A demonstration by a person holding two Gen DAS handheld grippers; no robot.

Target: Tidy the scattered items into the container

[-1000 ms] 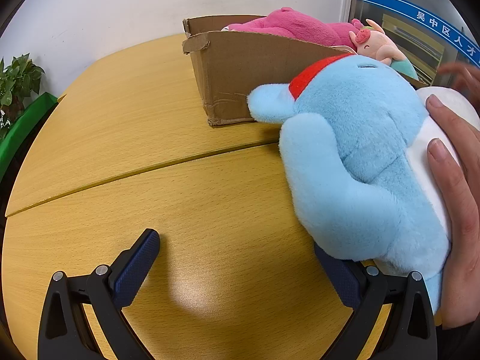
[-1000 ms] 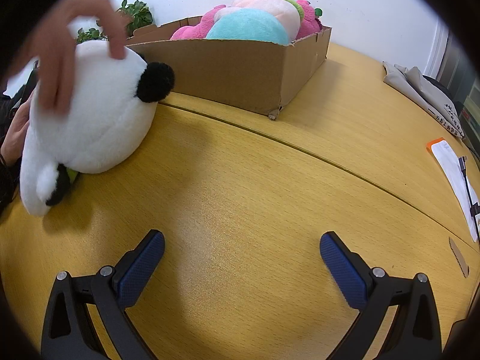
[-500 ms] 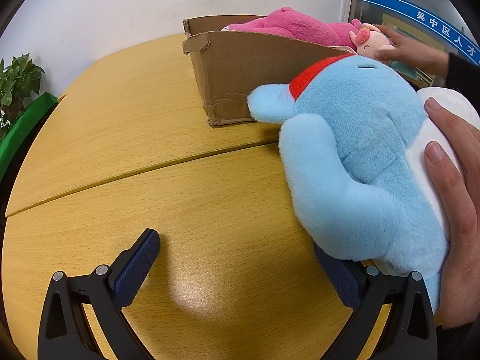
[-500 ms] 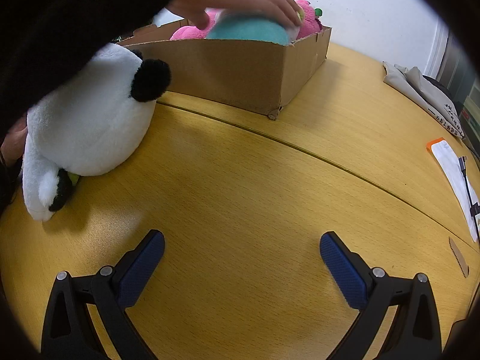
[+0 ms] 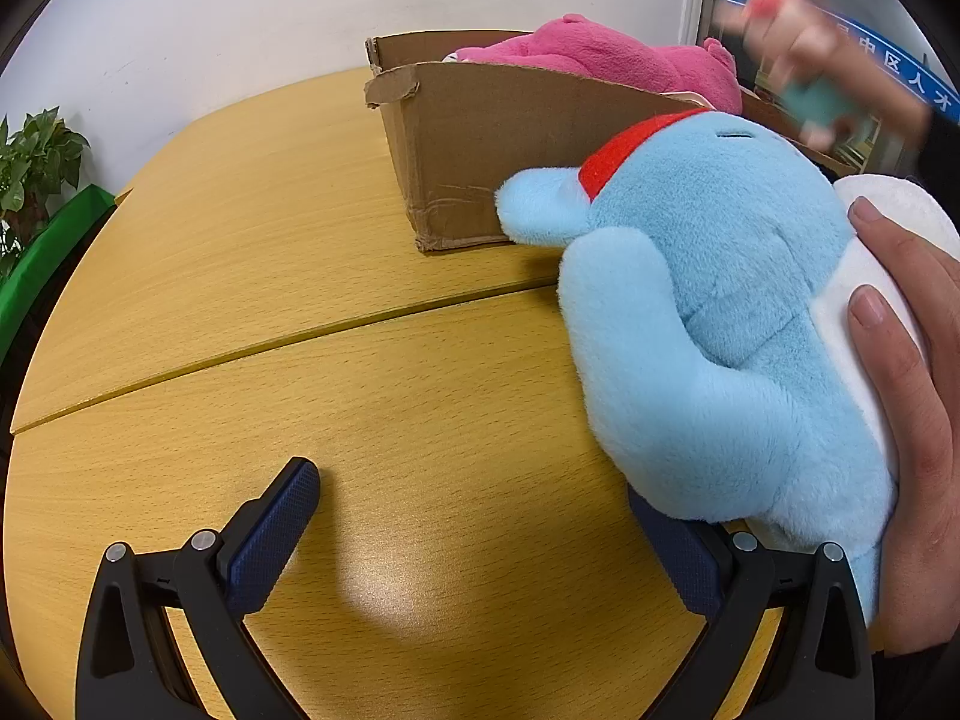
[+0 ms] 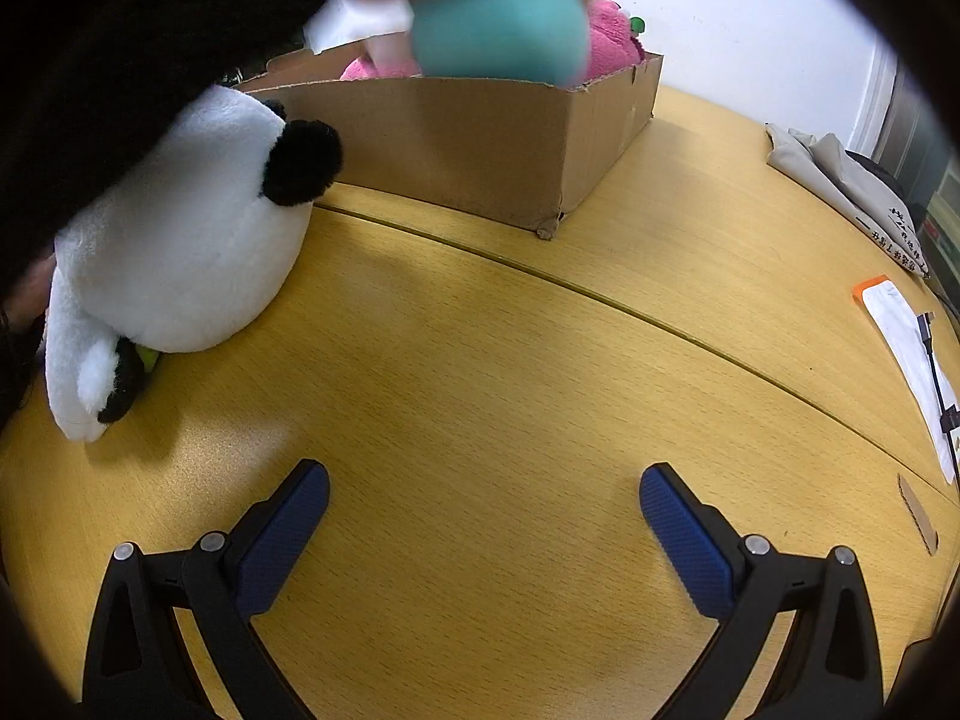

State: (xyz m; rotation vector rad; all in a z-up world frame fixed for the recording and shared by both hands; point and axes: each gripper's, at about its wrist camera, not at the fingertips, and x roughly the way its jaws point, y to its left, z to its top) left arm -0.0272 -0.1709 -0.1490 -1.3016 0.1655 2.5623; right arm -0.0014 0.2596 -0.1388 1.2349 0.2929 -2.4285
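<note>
On the wooden worktop (image 5: 252,276), both claws sit low w/ jaws wide apart & nothing between them: left claw (image 5: 474,516), right claw (image 6: 483,516). The blue plush (image 5: 720,324) lies just beside the left claw's right finger, partly covering it, w/ a bare hand (image 5: 906,396) pressed on its white belly. The panda plush (image 6: 180,252) rests on the worktop left of the right claw, near the cardboard box (image 6: 480,144), which holds a pink plush (image 5: 600,60). A second hand (image 5: 798,30), motion-blurred, carries a teal toy (image 6: 498,24) above the box.

Risks:
- Hands in the work zone: closing the left claw on the blue plush could pinch fingers.
- Plush is soft & bulky: a shallow grip may catch fur only, so it sags or slips out on the lift.
- Box wall looks light & torn at one corner: a bump could shove or tip it.

Writing: white Chinese characters on a blue band behind the glass in the left view, prob. "区人才", too blurred to be sure; dark print on the grey cloth (image 6: 852,192), unreadable.
</note>
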